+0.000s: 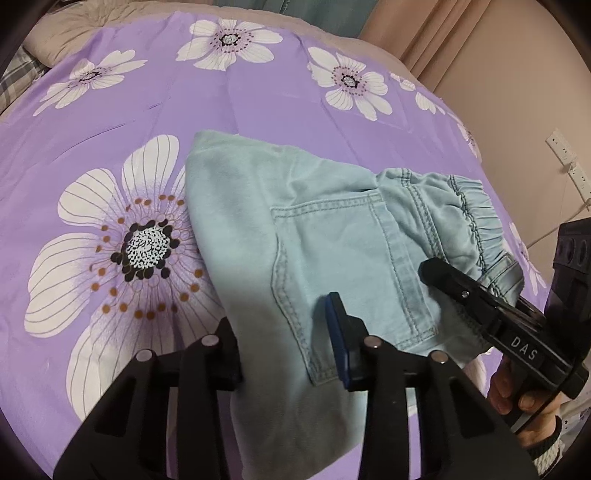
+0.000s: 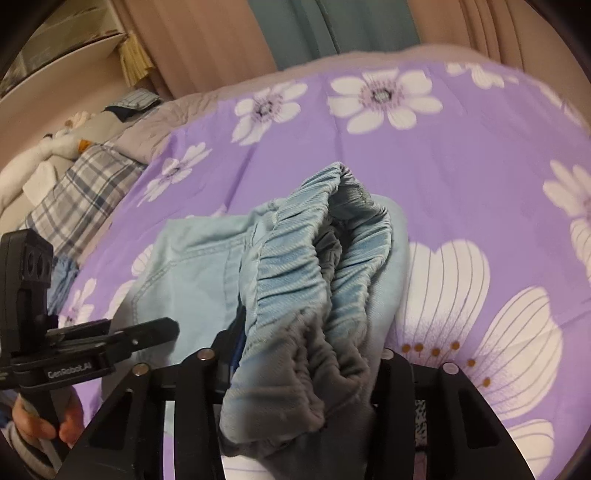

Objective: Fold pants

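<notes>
Between the fingers of the right gripper (image 2: 303, 373) sits the bunched elastic waistband (image 2: 317, 273) of the pants (image 1: 295, 236), light blue denim; jaws pinching that waistband, which rises up out of the grip and fills the middle of the right wrist view. Left gripper (image 1: 284, 343) is spread, its blue-padded finger (image 1: 338, 332) resting on or just above the back pocket (image 1: 347, 266), the other finger at the pants' left edge, nothing clamped between them. No containers around; the pocket is the only pouch and it lies flat, contents cannot be told. Pants are folded into a short bundle on the purple floral bedsheet (image 1: 221, 103); in the left wrist view the long axis runs from lower left near the left gripper up to the right, waistband end pointing right toward the right gripper (image 1: 480, 295), folded edge at upper left. Bundle lies directly under and ahead of the left gripper, touching the right one. Plaid pillow (image 2: 81, 192) and white soft items lie well apart at the bed's far left; curtains (image 2: 332, 29) behind the bed.
</notes>
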A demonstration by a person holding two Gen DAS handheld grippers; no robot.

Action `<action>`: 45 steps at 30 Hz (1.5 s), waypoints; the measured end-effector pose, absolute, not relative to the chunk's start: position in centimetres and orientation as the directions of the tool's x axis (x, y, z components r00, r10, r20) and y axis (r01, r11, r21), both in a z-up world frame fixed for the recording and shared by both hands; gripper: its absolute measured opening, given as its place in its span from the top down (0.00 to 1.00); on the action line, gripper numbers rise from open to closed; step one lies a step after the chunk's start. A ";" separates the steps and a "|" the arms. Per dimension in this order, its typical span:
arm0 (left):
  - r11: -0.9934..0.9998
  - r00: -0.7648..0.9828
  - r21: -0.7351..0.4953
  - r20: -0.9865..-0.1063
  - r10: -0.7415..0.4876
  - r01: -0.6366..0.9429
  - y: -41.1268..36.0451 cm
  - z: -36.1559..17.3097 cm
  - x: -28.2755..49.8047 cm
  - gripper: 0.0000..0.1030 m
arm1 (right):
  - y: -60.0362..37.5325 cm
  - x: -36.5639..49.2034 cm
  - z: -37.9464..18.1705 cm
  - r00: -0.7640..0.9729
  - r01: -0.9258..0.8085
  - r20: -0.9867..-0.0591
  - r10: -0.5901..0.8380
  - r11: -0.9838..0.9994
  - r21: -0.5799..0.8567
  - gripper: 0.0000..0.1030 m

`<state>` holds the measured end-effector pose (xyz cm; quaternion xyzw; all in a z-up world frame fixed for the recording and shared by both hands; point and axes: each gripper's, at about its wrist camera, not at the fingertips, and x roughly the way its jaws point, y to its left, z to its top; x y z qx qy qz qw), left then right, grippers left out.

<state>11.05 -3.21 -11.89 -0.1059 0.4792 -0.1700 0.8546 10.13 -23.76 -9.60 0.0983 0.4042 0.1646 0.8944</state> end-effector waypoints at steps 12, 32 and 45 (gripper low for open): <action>0.921 0.503 -0.348 -0.772 -0.388 0.176 -2.3 -10.1 7.8 0.66 | -21.4 7.6 -6.9 0.665 -0.265 -0.667 0.335 0.941 0.209 0.59; 0.945 0.607 -0.297 -0.728 -0.319 0.140 0.3 -5.3 1.7 0.66 | -18.7 3.4 -4.0 0.694 -0.362 -0.599 0.399 0.913 0.189 0.59; 0.946 0.656 -0.296 -0.690 -0.307 0.132 2.2 -2.7 1.0 0.66 | -17.4 2.4 -1.6 0.727 -0.410 -0.538 0.426 0.898 0.157 0.59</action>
